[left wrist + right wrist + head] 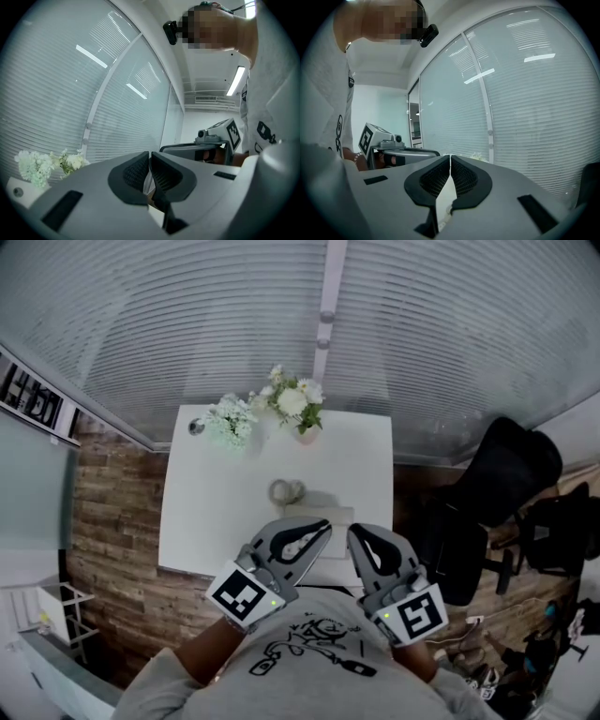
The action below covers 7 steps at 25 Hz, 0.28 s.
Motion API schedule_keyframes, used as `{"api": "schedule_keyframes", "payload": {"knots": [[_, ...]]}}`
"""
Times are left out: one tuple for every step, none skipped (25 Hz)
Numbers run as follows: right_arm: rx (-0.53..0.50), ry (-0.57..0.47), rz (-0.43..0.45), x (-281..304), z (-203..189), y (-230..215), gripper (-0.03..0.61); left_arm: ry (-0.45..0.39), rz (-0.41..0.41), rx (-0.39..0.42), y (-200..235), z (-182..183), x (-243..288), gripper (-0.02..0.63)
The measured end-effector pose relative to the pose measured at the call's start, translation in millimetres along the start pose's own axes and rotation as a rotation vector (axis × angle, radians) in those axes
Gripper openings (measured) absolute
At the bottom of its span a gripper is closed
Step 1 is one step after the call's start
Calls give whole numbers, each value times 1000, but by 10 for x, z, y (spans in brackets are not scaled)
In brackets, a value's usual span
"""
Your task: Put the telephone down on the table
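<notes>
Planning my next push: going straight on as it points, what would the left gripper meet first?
Probably nothing close: the left gripper points over the table toward the window blinds; depth is unclear.

An office: black swivel chair [497,474], white table [216,512] (flowers [292,404] on it), slatted window blinds [187,324].

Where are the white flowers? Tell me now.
In the head view, the white flowers stand in two bunches at the far edge of the white table, just below the window blinds.
</notes>
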State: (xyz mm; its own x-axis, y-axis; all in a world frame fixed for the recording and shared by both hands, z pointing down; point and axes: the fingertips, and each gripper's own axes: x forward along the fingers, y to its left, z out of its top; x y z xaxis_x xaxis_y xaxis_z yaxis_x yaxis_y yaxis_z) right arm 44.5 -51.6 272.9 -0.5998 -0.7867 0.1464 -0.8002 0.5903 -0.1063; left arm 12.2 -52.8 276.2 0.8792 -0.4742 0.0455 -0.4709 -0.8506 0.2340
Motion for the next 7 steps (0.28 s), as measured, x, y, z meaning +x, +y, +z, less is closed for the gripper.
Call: {"api": "schedule_keyframes", "payload": {"knots": [[-2, 1, -1, 1, -3, -4, 38, 4, 0, 4, 2, -7, 1, 20], [-4, 3, -1, 5, -14, -8, 38, 12, 3, 10, 7, -26, 3, 20], [-4, 3, 0, 10, -28, -15, 38, 22, 7, 14, 15, -51, 8, 20], [-3, 3, 1, 15, -42, -22, 38, 30, 11, 15, 22, -75, 15, 20], [-2, 2, 2, 18, -54, -30, 38, 35, 13, 12, 27, -96, 22, 19], [-1, 2, 1, 19, -64, -39, 38, 38, 13, 6, 30, -115, 29, 20], [-1, 2, 0, 19, -74, -47, 38, 40, 12, 0, 32, -131, 36, 19]]}}
